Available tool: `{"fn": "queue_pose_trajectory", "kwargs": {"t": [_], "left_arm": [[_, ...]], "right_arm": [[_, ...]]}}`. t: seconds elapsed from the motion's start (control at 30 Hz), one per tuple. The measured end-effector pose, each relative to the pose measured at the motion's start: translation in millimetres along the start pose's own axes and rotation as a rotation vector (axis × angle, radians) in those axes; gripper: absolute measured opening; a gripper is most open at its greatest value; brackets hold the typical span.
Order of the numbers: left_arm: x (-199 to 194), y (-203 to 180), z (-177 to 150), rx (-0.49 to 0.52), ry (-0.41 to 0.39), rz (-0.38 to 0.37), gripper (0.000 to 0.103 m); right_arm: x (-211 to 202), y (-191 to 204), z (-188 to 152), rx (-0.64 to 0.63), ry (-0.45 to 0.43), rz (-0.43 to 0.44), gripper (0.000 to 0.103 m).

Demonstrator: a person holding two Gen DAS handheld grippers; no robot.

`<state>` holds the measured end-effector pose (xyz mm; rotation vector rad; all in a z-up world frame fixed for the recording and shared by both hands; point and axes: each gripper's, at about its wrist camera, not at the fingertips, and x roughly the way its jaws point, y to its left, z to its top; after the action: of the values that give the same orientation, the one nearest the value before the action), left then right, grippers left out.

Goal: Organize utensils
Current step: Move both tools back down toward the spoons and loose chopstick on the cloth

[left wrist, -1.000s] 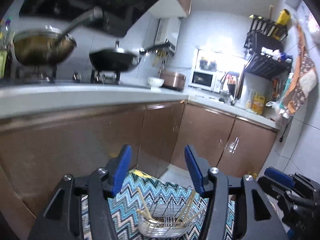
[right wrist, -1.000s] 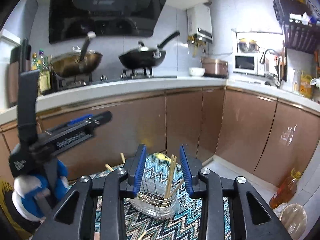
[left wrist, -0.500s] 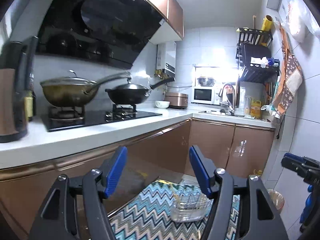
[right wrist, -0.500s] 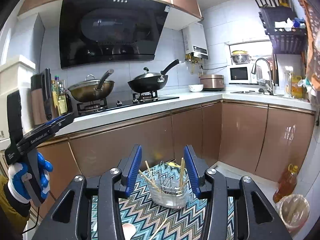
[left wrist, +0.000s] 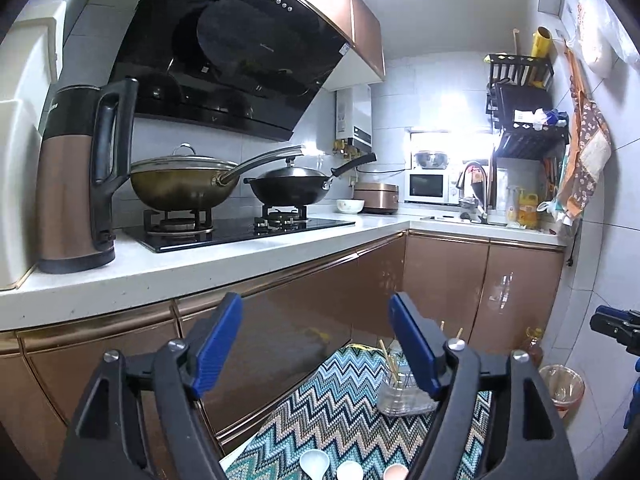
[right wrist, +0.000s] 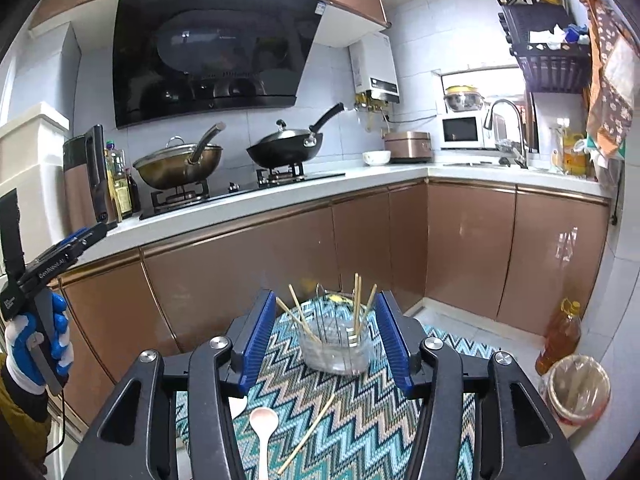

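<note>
A clear utensil holder (right wrist: 335, 347) with a wire insert stands on a zigzag cloth (right wrist: 360, 416) and holds several wooden chopsticks (right wrist: 355, 304). It also shows in the left wrist view (left wrist: 402, 392). A loose chopstick (right wrist: 307, 433) and a pinkish spoon (right wrist: 263, 424) lie on the cloth nearer me. In the left wrist view, spoon bowls (left wrist: 314, 462) lie at the bottom edge. My right gripper (right wrist: 326, 324) is open and empty, raised in front of the holder. My left gripper (left wrist: 316, 328) is open and empty, held high and left of it.
A kitchen counter (right wrist: 280, 200) with two woks (right wrist: 178, 166), a kettle (left wrist: 76, 184) and brown cabinets (right wrist: 468, 248) runs behind. An oil bottle (right wrist: 560, 340) and a lined bin (right wrist: 578, 388) stand on the floor at right.
Both grippers have risen and pulled back from the holder, which now looks smaller and farther. Loose spoons and a chopstick on the cloth have come into view.
</note>
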<state>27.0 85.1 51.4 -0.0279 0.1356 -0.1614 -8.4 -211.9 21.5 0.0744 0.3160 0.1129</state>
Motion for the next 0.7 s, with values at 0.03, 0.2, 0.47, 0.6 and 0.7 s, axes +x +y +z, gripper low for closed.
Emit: {"fn": "queue_pose_trajectory", "kwargs": {"t": [0.03,0.2,0.47,0.6,0.7], "left_arm": [[-1.7,2.2,-2.8,-0.003,0.005,-0.008,0.075],[0.8,11.0,-15.8,-0.02,0.046,-0.032,0.075],[22.6,24.8,-48.6,-0.046,0.18,-0.047,0.075],[31.8,30.1,-66.0,-0.044,0.231,-0.039,0.075],[39.7,34.3,-78.7,-0.054,0.276,-0.048,0.075]], "right_arm": [[-0.4,0.2,-2.0,0.002,0.005,-0.003,0.051],[2.2,0.2,-15.4,0.021,0.05,-0.006,0.051],[22.1,2.1,-34.0,0.04,0.134,0.002,0.051],[35.8,2.2,-44.5,0.04,0.181,0.009,0.051],[47.7,1.5,-53.4,0.047,0.219,0.016,0.052]]}}
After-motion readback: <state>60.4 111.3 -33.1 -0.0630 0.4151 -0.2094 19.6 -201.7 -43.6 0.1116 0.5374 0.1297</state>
